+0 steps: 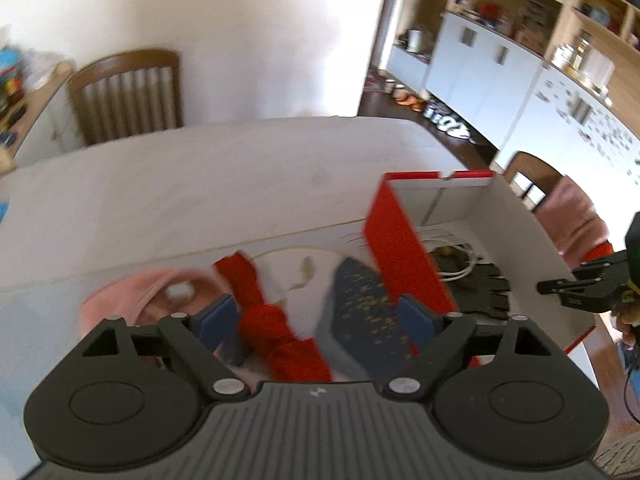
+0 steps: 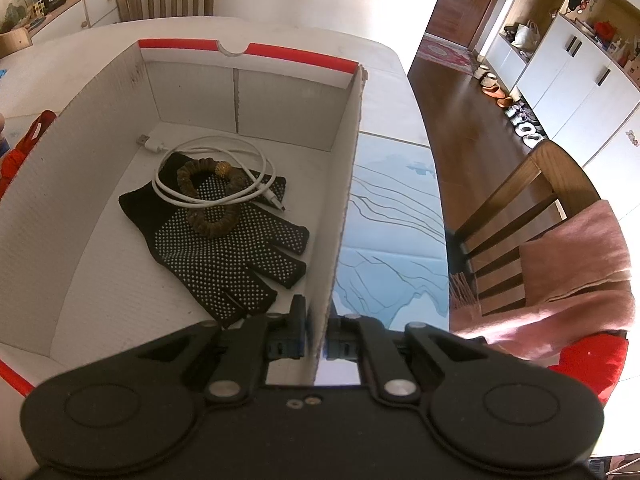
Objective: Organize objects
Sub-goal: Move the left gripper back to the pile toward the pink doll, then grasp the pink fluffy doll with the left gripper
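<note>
Box (image 2: 248, 92) wall clamped by right tool (image 2: 316, 346) — left tool (image 1: 316, 316), released, hovers over red cloth (image 1: 276, 320); grasp it next.

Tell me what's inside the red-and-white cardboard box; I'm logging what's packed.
Inside the red-and-white cardboard box: a black dotted glove, with a coiled white USB cable and brown beaded bracelet on it. What's beneath the glove is hidden.

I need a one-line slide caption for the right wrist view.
Right tool clamps the box wall; glove, white cable and bead bracelet lie inside.
</note>
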`<state>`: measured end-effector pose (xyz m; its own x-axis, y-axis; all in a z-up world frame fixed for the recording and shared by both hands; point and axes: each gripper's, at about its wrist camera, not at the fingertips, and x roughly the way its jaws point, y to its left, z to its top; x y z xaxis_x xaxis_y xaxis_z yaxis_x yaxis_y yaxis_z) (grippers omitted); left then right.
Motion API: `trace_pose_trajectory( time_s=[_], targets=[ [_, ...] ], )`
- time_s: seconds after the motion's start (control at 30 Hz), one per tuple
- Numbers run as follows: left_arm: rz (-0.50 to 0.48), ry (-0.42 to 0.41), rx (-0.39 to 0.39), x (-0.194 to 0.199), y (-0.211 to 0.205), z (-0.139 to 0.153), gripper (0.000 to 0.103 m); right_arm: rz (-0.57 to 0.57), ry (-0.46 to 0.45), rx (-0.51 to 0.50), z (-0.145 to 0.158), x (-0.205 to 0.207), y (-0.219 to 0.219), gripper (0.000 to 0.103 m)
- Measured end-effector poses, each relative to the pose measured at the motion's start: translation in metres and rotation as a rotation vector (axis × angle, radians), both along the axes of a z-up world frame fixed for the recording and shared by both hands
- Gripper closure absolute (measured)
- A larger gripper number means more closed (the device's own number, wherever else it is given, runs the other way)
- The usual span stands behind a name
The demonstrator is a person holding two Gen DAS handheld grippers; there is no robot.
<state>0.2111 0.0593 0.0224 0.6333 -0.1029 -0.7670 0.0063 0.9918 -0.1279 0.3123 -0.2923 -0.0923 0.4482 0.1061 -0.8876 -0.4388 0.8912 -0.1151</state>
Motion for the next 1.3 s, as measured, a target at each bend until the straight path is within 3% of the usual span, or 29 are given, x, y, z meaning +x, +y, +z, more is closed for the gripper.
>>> trace_pose_trajectory(
  time_s=[0.2,0.53,0.93,1.3],
  targets=[
    [0.098,0.02,0.032,-0.019,0.025,-0.026,0.001,-0.001,-0.002,-0.011,-0.001,-0.001,0.002,0.096],
    [0.153,0.059,0.028,-0.041,0.036,-0.072,0.0,-0.001,0.001,-0.018,-0.003,-0.002,0.002,0.095],
    [0.203,0.13,0.158,-0.041,0.037,-0.114,0.0,0.006,0.007,-0.025,-0.004,-0.003,0.003,0.095],
    [0.275,0.126,0.16,-0.045,0.051,-0.124,0.002,0.009,0.008,-0.027,-0.005,-0.003,0.003,0.095]
  ],
)
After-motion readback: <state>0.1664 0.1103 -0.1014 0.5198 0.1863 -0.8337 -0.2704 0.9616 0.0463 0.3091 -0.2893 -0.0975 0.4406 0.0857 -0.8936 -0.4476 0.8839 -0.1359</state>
